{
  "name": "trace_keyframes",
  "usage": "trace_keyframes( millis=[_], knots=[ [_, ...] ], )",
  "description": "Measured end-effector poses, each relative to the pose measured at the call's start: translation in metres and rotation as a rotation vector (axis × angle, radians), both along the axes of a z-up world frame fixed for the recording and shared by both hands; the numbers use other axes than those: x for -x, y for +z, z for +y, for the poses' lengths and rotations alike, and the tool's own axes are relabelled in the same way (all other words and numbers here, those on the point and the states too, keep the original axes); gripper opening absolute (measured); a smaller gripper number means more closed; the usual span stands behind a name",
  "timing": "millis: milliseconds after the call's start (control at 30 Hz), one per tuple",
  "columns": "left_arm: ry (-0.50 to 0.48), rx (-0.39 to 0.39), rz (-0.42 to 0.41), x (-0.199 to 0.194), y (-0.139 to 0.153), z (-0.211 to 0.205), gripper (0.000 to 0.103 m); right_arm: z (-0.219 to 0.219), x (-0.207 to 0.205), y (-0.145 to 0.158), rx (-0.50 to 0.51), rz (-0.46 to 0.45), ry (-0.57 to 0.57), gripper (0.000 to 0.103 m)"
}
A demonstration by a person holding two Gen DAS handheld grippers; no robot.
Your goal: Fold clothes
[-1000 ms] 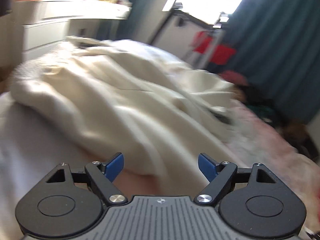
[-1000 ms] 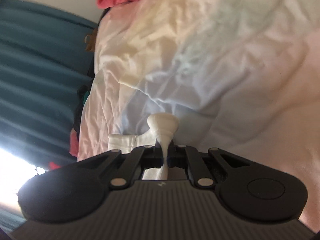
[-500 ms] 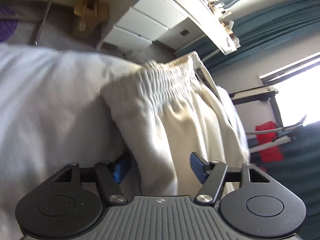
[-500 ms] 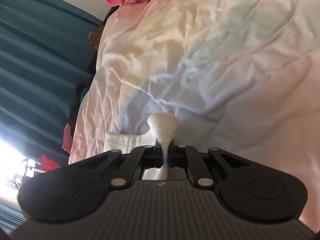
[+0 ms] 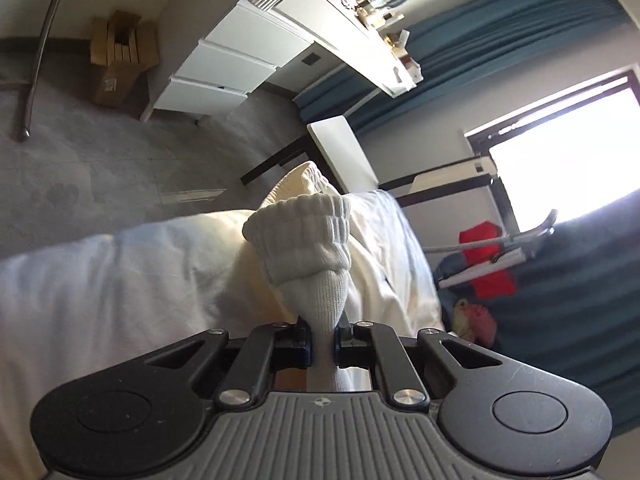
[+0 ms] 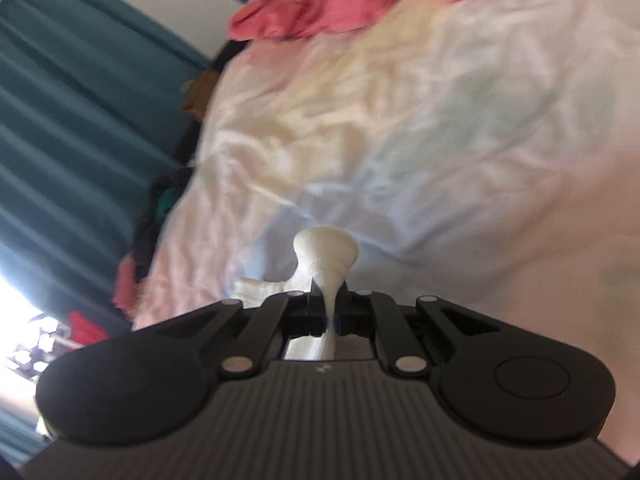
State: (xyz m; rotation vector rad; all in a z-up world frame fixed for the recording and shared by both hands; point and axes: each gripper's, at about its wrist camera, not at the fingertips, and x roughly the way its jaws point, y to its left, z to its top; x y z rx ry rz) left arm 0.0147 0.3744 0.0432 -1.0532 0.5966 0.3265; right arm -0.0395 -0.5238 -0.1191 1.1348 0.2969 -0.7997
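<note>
Bed: white bedsheet (image 5: 120, 280) covers the bed, wrinkled all over; in the right wrist view the same sheet (image 6: 440, 140) fills most of the picture, tinted pink and yellow in places.
Task garment: cream ribbed garment (image 5: 308, 240) with a gathered elastic band lies on the bed near its edge, one bunched part lifted into the left gripper; in the right wrist view another bunched part of cream cloth (image 6: 326, 256) is raised off the sheet.
Left gripper: left gripper (image 5: 323, 344) has just been closing; its fingers now stand narrow, pinching the ribbed cloth between them.
Right gripper: right gripper (image 6: 330, 316) has fingers nearly together, clamped on a thin twist of the cream cloth.
Room: grey carpet floor (image 5: 100, 152) beside the bed, a white drawer unit (image 5: 224, 68) under a long white table (image 5: 360, 36) crowded with small items, a cardboard box (image 5: 116, 60) against the wall.
Window side: bright window (image 5: 560, 152) flanked by teal curtains (image 5: 500, 28); a red cloth (image 5: 488, 260) hangs on a rack below it.
Far end of bed: pink garment (image 6: 340, 4) heaped at the far edge of the sheet; dark clothes (image 6: 160, 208) piled between the bed and the teal curtain (image 6: 72, 120).
Bed edge: the mattress edge drops to the carpet just beyond the garment's band in the left wrist view.
Open room: bare carpet between the bed and the drawers; wide bare sheet ahead of the right gripper.
</note>
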Motion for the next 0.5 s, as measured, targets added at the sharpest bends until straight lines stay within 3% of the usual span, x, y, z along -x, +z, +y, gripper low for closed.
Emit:
trace_keyframes(
  millis=[100, 200, 333, 400, 433, 500],
  knots=[
    [-0.018, -0.068, 0.118, 0.010, -0.019, 0.007, 0.010, 0.005, 0.016, -0.011, -0.073, 0.090, -0.039, 0.006],
    [-0.035, -0.096, 0.241, 0.015, -0.057, 0.009, 0.011, 0.001, 0.024, -0.025, -0.150, 0.107, -0.044, 0.006],
    [-0.049, -0.188, 0.257, 0.021, -0.071, 0.001, 0.016, 0.003, 0.017, -0.018, -0.097, 0.158, 0.001, 0.010],
    [-0.061, -0.252, 0.254, 0.024, -0.071, -0.006, 0.031, 0.006, 0.017, -0.015, -0.081, 0.186, 0.002, 0.018],
    [-0.072, -0.282, 0.250, 0.026, -0.069, -0.010, 0.034, 0.008, 0.017, -0.013, -0.070, 0.200, 0.003, 0.028],
    [-0.106, -0.340, 0.239, 0.027, -0.058, -0.020, 0.056, 0.010, 0.013, -0.006, -0.020, 0.229, 0.014, 0.046]
  ],
)
